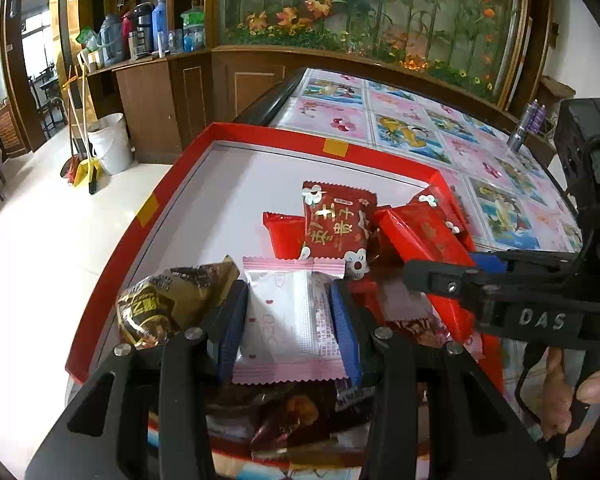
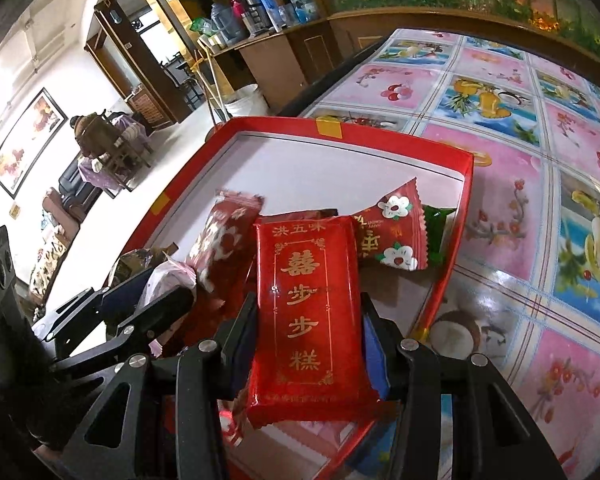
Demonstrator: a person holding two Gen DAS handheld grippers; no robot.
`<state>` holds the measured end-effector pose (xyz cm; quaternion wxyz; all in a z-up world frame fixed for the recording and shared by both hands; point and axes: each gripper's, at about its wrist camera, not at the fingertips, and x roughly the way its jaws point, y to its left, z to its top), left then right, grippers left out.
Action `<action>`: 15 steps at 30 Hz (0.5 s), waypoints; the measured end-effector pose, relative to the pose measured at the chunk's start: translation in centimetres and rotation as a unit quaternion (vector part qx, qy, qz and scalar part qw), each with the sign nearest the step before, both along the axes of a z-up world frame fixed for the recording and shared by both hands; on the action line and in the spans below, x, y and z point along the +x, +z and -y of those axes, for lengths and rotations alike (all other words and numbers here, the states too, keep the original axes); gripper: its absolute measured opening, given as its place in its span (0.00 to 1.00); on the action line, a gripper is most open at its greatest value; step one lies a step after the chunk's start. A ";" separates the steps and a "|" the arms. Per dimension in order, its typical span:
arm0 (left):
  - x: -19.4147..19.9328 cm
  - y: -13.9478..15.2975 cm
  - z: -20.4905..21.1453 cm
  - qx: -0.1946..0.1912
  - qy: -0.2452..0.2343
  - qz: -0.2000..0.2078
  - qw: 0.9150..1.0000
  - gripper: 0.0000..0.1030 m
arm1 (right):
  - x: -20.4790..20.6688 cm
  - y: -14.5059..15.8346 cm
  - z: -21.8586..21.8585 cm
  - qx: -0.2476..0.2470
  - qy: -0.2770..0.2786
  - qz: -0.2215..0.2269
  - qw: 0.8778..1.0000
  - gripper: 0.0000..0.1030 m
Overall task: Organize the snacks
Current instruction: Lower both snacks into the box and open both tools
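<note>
The pink-and-white snack packet [image 1: 290, 320] sits clamped between the blue pads of the left gripper [image 1: 290, 320], its long axis running along the fingers toward the far edge of the red tray [image 1: 260, 136], so it hangs just above the tray's near edge. Beside it, the long red cake packet [image 2: 308, 304] is pinched by the right gripper [image 2: 308, 312], its long axis likewise pointing away along the fingers, above the tray's near right corner. Both packets therefore lie straight ahead of their own grippers, already over the tray's heap of snacks: a red flowered packet [image 1: 336, 224], a gold-brown packet [image 1: 168, 304] toward the near left, and a green wrapper [image 2: 438, 232] against the right edge. The far half of the tray's white floor is bare. Both hands tilt steeply downward, side by side and near each other, the right gripper's fingers reaching across from the right in the left view. Release probably needs only a little more descent.
</note>
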<state>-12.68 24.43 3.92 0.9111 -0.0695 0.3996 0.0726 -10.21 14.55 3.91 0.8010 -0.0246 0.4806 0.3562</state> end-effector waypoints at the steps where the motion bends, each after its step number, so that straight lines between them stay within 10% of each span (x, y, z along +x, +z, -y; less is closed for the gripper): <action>1: 0.3 -0.1 0.0 0.002 -0.002 -0.002 1.000 0.39 | 0.1 -0.1 -0.2 -0.003 -0.001 0.000 1.000 0.45; 15: 3.9 -0.7 -0.4 0.018 -0.010 -0.020 1.000 0.41 | 2.4 -0.8 -2.1 -0.022 -0.023 0.016 0.999 0.45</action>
